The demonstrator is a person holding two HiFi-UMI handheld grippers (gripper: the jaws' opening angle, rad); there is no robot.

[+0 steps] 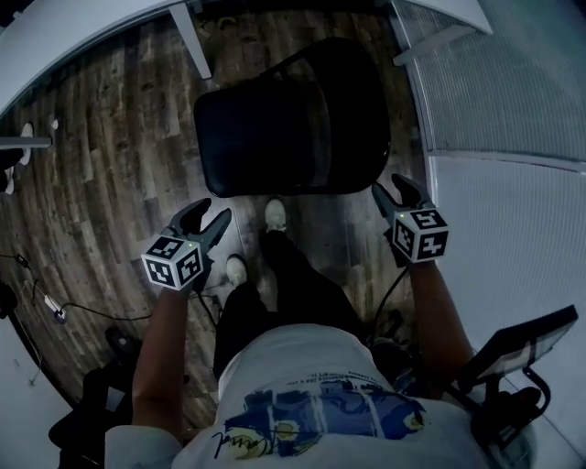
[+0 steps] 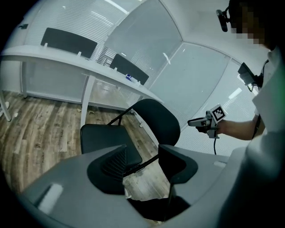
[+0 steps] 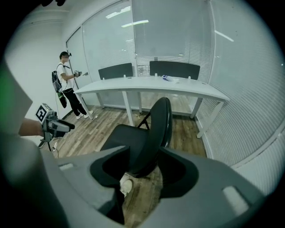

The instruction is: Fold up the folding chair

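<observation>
The black folding chair (image 1: 275,137) stands unfolded on the wood floor, its seat (image 2: 104,136) to the left and its backrest (image 2: 158,118) to the right. My left gripper (image 1: 206,218) hangs open near the seat's front left corner, apart from it, with nothing between its fingers. My right gripper (image 1: 394,190) is open beside the backrest's near right edge and does not touch it. In the right gripper view the backrest (image 3: 158,129) stands edge-on just beyond the open jaws. Each gripper shows in the other's view: the right gripper (image 2: 207,121) and the left gripper (image 3: 53,124).
A long white desk (image 1: 92,27) curves behind the chair, one leg (image 1: 192,41) close to it. A glass wall with blinds (image 1: 513,101) runs along the right. My white shoes (image 1: 275,215) stand just before the seat. Cables (image 1: 55,311) lie at the left. Another person (image 3: 69,84) stands far off.
</observation>
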